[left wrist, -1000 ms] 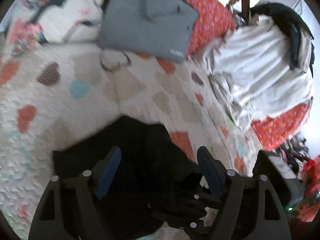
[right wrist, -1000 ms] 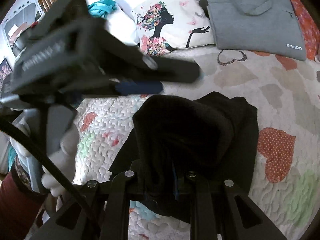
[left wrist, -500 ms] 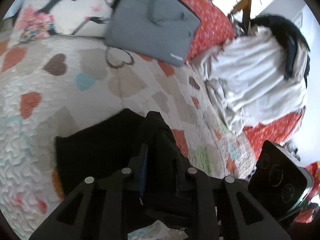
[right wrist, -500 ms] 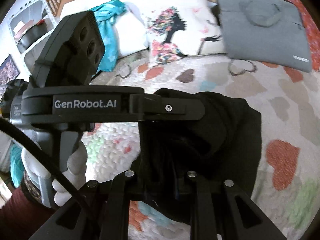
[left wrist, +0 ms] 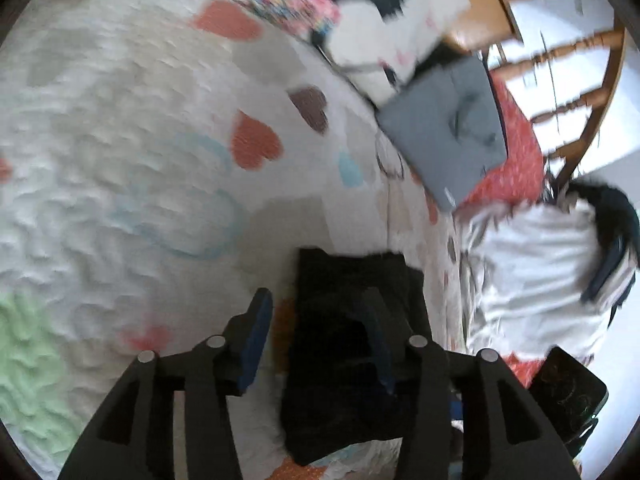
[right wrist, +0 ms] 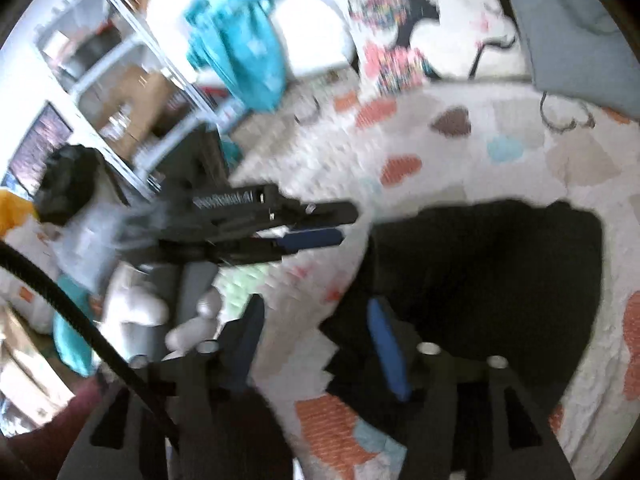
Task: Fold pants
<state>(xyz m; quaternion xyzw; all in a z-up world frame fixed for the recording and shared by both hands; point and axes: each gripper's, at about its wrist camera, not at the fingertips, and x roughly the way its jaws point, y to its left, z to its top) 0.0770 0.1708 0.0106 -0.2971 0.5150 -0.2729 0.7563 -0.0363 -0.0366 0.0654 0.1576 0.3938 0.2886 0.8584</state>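
Black folded fabric pants [right wrist: 484, 280] lie on my heart-print quilted bedspread [left wrist: 120, 128]. My left gripper [left wrist: 316, 332] and right gripper [right wrist: 320, 332] just opened, both released (nothing pinched). Next: lift clear without snagging fold.

Left tongs [left wrist: 316, 316] just opening, parted; right tongs [right wrist: 316, 332] likewise, parted

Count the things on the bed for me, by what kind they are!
Black pants: 1
Picture pillow: 1
Grey bag: 1
White garment: 1
Teal cloth: 1
Total: 5
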